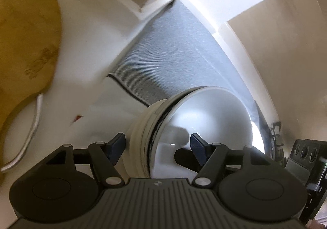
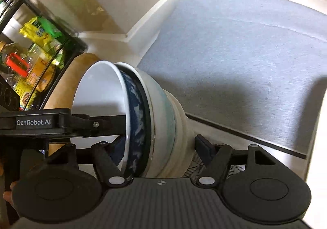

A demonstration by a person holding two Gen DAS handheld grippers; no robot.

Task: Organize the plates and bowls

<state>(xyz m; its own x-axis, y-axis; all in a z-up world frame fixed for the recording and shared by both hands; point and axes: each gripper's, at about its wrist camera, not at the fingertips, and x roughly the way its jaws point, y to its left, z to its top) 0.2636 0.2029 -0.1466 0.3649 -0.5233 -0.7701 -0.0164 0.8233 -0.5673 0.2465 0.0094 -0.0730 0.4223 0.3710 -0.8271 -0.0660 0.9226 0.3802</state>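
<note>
Holding a tipped stack of nested white and blue-speckled ceramic bowls [image 1: 196, 126] between my two hands, over the grey mat's [image 1: 173, 49] near edge; left gripper [image 1: 157, 145] and right gripper [image 2: 161, 147] each clamp across its rim.

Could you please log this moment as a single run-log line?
stage: two-gripper grasp | object: nested bowl stack | left gripper: straddles rim, contact unclear | right gripper: straddles stack, contact unclear | beneath: gray mat

Glossy ceramic bowls [image 2: 143, 118]; ribbed grey cloth mat [image 1: 175, 53]; matt wooden board [image 1: 26, 40]
</note>
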